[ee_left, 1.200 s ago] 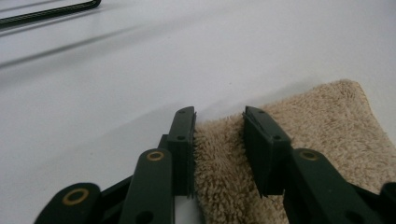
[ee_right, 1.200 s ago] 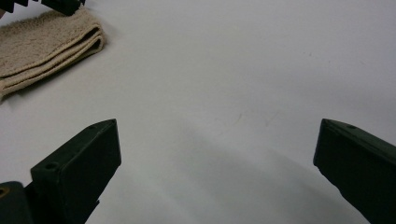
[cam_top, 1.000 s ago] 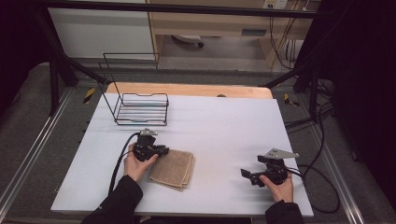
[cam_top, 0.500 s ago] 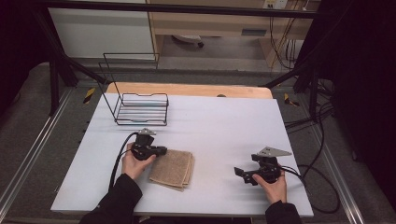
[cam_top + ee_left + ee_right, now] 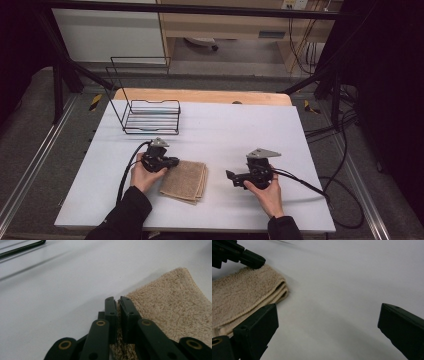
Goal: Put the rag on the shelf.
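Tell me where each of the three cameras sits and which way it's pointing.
High view: above the person's side, facing forward and down on the table; forearms, hands, both tools show.
Left gripper view: rides the left tool, looking along jaws pinching the towel.
Right gripper view: rides the right tool, its jaws wide apart.
Shared: all show the towel.

the white table (image 5: 240, 130) lay bare from its middle out toward twelve and three o'clock, open for passage, while the wire rack (image 5: 150, 117) blocked the ten o'clock corner and the folded towel (image 5: 186, 180) took up ground near seven o'clock.
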A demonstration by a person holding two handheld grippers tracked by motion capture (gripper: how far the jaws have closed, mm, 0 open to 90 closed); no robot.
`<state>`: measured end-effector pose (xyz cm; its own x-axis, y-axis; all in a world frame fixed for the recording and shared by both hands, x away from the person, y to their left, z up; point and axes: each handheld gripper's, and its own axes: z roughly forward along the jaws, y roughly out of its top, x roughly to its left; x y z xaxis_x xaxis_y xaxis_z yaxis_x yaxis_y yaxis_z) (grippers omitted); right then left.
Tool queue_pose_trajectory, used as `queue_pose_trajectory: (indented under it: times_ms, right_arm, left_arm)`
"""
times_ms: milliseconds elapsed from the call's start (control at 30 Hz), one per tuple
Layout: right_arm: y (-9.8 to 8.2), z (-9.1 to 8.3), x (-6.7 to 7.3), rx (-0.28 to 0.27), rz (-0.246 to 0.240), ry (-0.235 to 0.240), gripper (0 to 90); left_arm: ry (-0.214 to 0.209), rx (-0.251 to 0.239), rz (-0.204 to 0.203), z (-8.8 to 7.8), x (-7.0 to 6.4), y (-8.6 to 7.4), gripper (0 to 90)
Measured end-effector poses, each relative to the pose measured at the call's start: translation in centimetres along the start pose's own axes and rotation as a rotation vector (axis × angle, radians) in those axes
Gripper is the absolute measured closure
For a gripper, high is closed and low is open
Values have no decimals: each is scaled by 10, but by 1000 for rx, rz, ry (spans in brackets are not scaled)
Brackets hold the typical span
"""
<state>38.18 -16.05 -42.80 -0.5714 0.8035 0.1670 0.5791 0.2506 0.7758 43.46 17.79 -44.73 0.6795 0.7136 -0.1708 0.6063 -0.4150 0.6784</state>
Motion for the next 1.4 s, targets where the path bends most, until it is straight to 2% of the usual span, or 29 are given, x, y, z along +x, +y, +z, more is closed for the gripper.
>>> queue_pose_trajectory:
  times_ms: [33, 67, 133, 233, 367, 400, 467, 600, 700, 767, 800, 1033, 1233, 1400]
  right_arm:
    - [6, 9, 7, 2, 3, 5, 58]
    - [6, 9, 7, 2, 3, 5, 58]
    - [15, 22, 17, 13, -9, 16, 91]
    - [20, 32, 23, 21, -18, 18, 116]
    - [28, 52, 32, 46, -28, 27, 190]
    - [30, 61, 37, 58, -31, 29, 241]
    - [31, 65, 39, 65, -31, 30, 256]
    - [34, 76, 44, 87, -21, 36, 353]
    - [34, 81, 46, 112, -17, 39, 416]
    - [33, 85, 47, 123, -7, 49, 491]
    - [33, 85, 47, 123, -7, 49, 491]
    - [30, 85, 49, 157, 12, 84, 636]
    - [28, 86, 52, 171, 53, 124, 775]
    - [28, 86, 52, 169, 63, 134, 834]
  left_arm:
    - [1, -1, 0, 0, 0, 0, 844]
    - [8, -2, 5, 0, 0, 0, 844]
    - [11, -4, 5, 0, -1, 0, 844]
    - [11, -3, 8, 0, -2, 0, 844]
    - [12, -1, 17, 0, -2, 0, 843]
    - [11, -4, 13, 1, -2, 0, 843]
    - [10, -5, 15, 1, -2, 0, 843]
    - [13, -1, 24, 0, -2, 0, 842]
    - [13, -2, 29, 0, -2, 0, 841]
    - [12, -2, 30, 0, -2, 0, 840]
    - [12, -2, 31, 0, -2, 0, 840]
    - [0, -10, 26, 1, 0, -1, 834]
    - [-1, -9, 18, 1, 0, -1, 832]
    - [-13, -8, -2, 0, 2, -1, 832]
